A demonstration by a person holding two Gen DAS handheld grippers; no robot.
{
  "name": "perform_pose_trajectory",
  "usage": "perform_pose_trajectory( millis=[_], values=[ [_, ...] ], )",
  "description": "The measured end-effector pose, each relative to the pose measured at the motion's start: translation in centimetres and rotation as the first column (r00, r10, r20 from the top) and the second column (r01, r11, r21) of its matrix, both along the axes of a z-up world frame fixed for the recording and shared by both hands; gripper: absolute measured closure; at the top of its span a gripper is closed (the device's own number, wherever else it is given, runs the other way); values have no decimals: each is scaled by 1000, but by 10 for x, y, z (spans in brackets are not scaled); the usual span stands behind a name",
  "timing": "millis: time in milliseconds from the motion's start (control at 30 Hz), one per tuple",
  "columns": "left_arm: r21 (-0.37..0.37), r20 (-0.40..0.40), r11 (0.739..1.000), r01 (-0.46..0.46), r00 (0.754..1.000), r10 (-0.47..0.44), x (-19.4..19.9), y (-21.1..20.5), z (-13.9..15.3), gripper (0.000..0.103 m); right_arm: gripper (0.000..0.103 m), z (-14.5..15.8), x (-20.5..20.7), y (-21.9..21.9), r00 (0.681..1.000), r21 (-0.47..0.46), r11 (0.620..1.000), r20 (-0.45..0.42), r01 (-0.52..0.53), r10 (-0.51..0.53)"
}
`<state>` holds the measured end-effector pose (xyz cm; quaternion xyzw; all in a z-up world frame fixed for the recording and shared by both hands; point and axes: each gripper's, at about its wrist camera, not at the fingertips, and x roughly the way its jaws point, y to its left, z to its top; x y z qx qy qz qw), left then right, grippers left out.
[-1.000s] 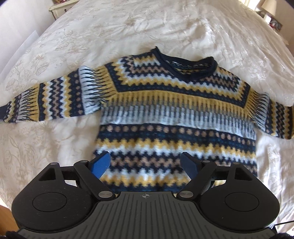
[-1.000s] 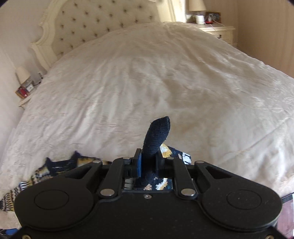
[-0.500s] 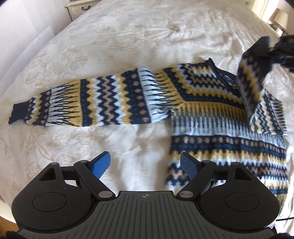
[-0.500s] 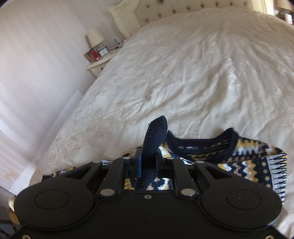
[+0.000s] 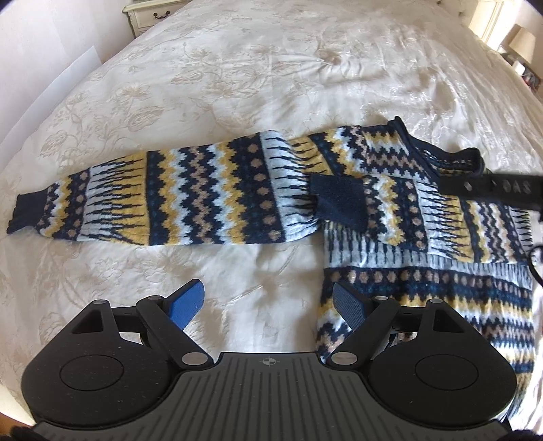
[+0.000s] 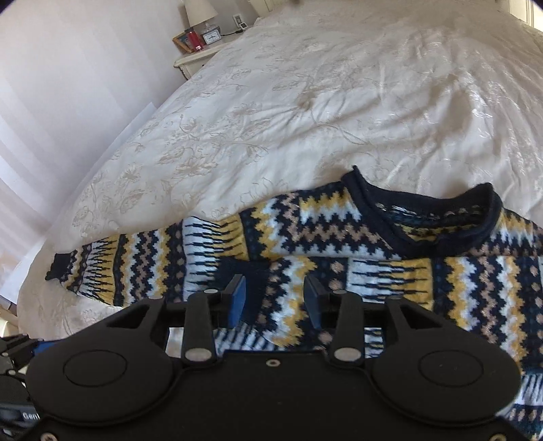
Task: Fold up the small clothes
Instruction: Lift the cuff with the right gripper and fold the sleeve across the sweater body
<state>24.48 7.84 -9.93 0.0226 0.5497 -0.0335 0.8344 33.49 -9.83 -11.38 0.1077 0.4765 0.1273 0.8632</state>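
A navy, yellow and pale-blue patterned sweater point(image 5: 424, 278) lies flat on the cream bedspread point(image 5: 271, 84). Its left sleeve point(image 5: 163, 200) stretches out to the left, ending in a navy cuff point(image 5: 27, 212). The other sleeve point(image 5: 400, 210) is folded across the chest, its navy cuff point(image 5: 339, 200) near the armpit. My right gripper point(image 6: 275, 298) hovers just over that folded sleeve point(image 6: 295, 281), its jaws opening, and the pads are not pressing on the cloth. My left gripper point(image 5: 269, 302) is open over bare bedspread beside the sweater's hem, holding nothing.
A nightstand point(image 6: 200, 57) with a lamp, clock and red item stands by the wall at the bed's far left. Another nightstand point(image 5: 152, 13) and a lamp point(image 5: 522, 44) flank the bed. The right gripper's black body point(image 5: 492, 190) reaches over the sweater's shoulder.
My right gripper carried the navy cuff across and down onto the sweater's chest, then opened and let it go. My left gripper slid left, off the hem, bringing the outstretched sleeve into view.
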Motion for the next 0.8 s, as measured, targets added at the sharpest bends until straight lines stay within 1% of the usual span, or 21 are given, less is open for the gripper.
perform_pose_trajectory(
  millis=[167, 267, 433, 500, 567, 633, 700, 767, 800],
  values=[
    [6, 2, 999, 40, 999, -40, 15, -29, -8, 20, 54, -10, -23, -52, 996, -68, 994, -31, 85, -87],
    [6, 9, 997, 74, 997, -74, 26, -51, -11, 22, 54, -18, -36, -89, 985, -98, 982, -53, 161, -166],
    [-1, 37, 992, 130, 991, -130, 44, -90, -20, 22, 54, -28, -51, -147, 953, -147, 948, -73, 283, -295],
    [4, 46, 989, 149, 988, -149, 52, -103, -29, 22, 52, -30, -53, -166, 939, -160, 933, -71, 322, -336],
    [12, 43, 986, 165, 985, -165, 61, -114, -40, 26, 47, -33, -52, -186, 924, -165, 918, -71, 360, -376],
    [24, 22, 985, 169, 985, -170, 69, -121, -55, 26, 46, -36, -49, -203, 912, -169, 906, -69, 389, -405],
    [39, -9, 987, 155, 988, -154, 76, -124, -70, 26, 45, -40, -44, -217, 905, -174, 898, -71, 403, -420],
    [46, -54, 990, 136, 990, -133, 82, -123, -88, 26, 37, -45, -38, -227, 901, -174, 896, -79, 409, -427],
    [37, -81, 991, 127, 989, -123, 85, -121, -97, 26, 36, -49, -33, -232, 899, -171, 895, -84, 412, -430]
  ],
)
